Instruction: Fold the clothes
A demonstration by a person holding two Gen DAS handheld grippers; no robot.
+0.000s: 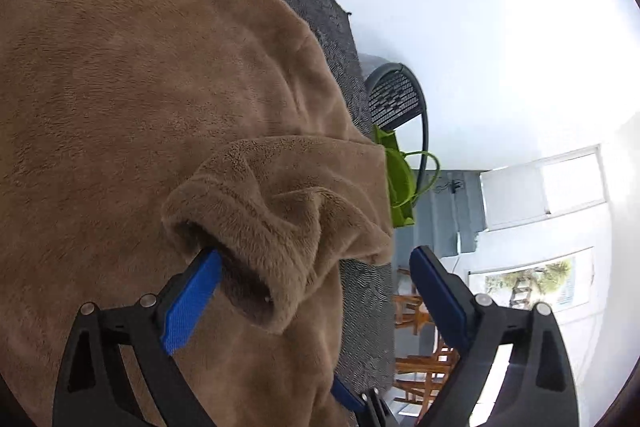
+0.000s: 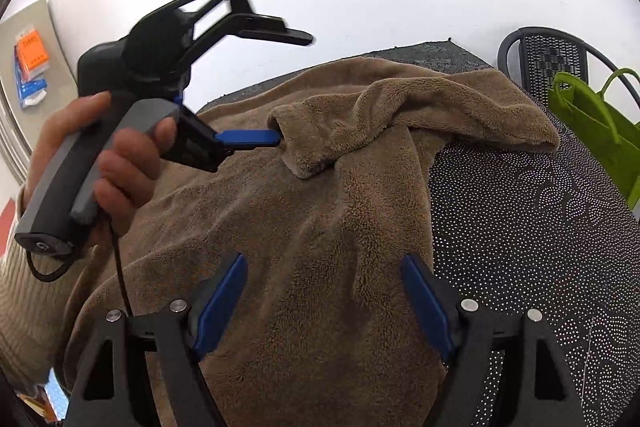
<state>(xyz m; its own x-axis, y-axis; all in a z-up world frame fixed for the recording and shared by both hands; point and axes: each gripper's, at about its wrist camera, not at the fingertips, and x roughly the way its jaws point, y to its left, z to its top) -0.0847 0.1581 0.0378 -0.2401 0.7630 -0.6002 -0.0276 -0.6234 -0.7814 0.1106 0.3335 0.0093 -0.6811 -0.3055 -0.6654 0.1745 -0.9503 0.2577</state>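
A tan fleece garment [image 1: 132, 115] lies spread on a dark dotted table [image 2: 528, 227]. One sleeve [image 1: 280, 203] is bunched up with its cuff opening toward my left gripper [image 1: 316, 255]. The left gripper is open, and one blue finger [image 1: 192, 303] pokes into the cuff. The right wrist view shows this too: the hand-held left gripper [image 2: 252, 139] has its blue finger at the cuff [image 2: 304, 139]. My right gripper [image 2: 322, 291] is open and empty, low over the garment's body [image 2: 304, 267].
A lime green bag [image 2: 592, 131] and a dark mesh chair [image 2: 548, 59] stand past the table's far right edge. Wooden chairs [image 1: 420, 359] show below the table edge in the left wrist view. A white wall is behind.
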